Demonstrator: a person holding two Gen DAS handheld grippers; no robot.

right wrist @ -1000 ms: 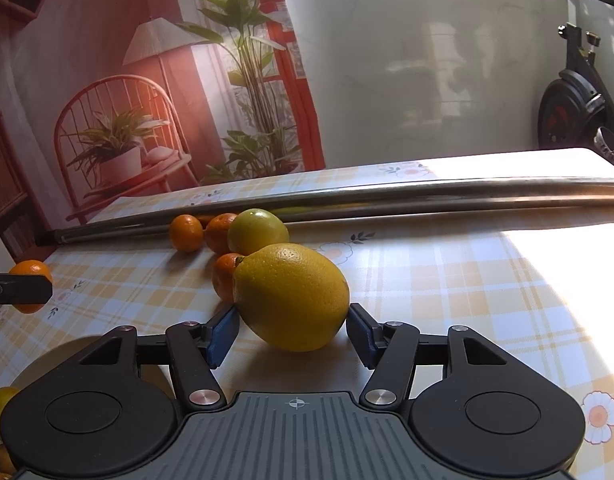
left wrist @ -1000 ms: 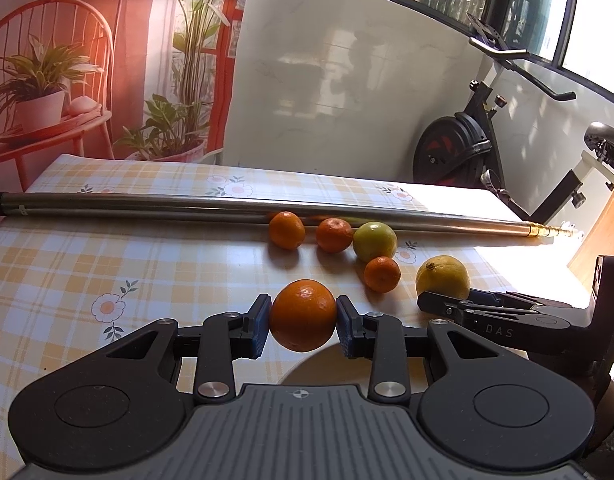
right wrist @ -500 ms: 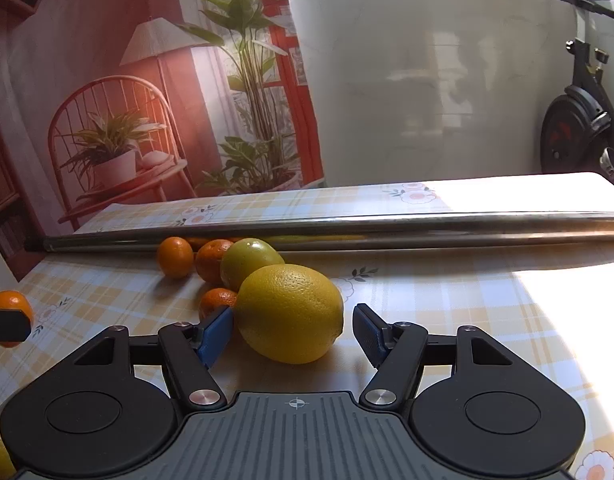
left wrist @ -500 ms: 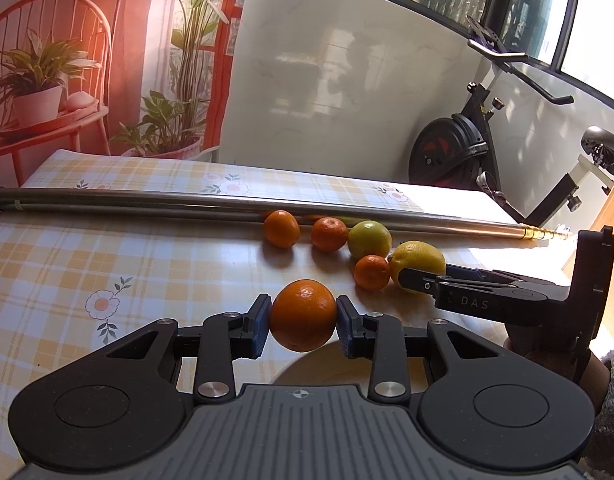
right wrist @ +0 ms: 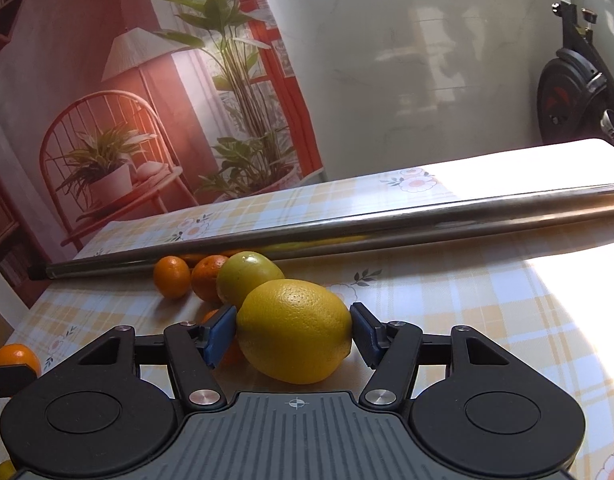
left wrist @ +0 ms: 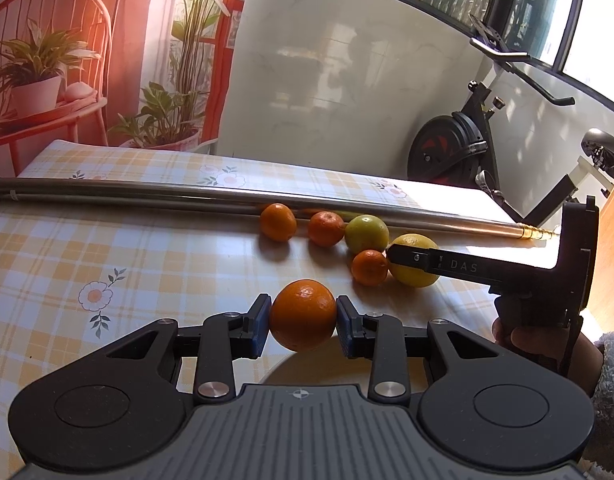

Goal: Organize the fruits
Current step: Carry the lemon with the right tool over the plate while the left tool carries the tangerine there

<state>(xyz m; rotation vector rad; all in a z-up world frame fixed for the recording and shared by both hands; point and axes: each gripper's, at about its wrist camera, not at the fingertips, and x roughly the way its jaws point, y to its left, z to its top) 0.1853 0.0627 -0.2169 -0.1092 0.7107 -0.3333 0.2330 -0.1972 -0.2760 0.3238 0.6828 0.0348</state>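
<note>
My left gripper (left wrist: 303, 322) is shut on an orange (left wrist: 303, 308), held above the checked tablecloth (left wrist: 107, 256). My right gripper (right wrist: 293, 332) has both blue pads against a big yellow lemon (right wrist: 295, 336); in the left wrist view one of its fingers (left wrist: 427, 261) lies across that lemon (left wrist: 415, 280). Whether the lemon is off the table I cannot tell. Beside it sit a small tangerine (left wrist: 369, 268), a yellow-green citrus (left wrist: 366, 234) and two more tangerines (left wrist: 326, 228) (left wrist: 278, 222), lined up against a steel pipe (left wrist: 147, 196).
A pale round dish (left wrist: 327, 368) lies under my left gripper. The pipe crosses the whole table behind the fruit. An exercise bike (left wrist: 459, 152) stands past the table's far right corner. A hand in a fleecy sleeve (left wrist: 603, 380) holds the right gripper.
The right gripper has pushed forward around the lemon and its pads have come in from a visible gap to touching it. The left gripper holds the orange as before.
</note>
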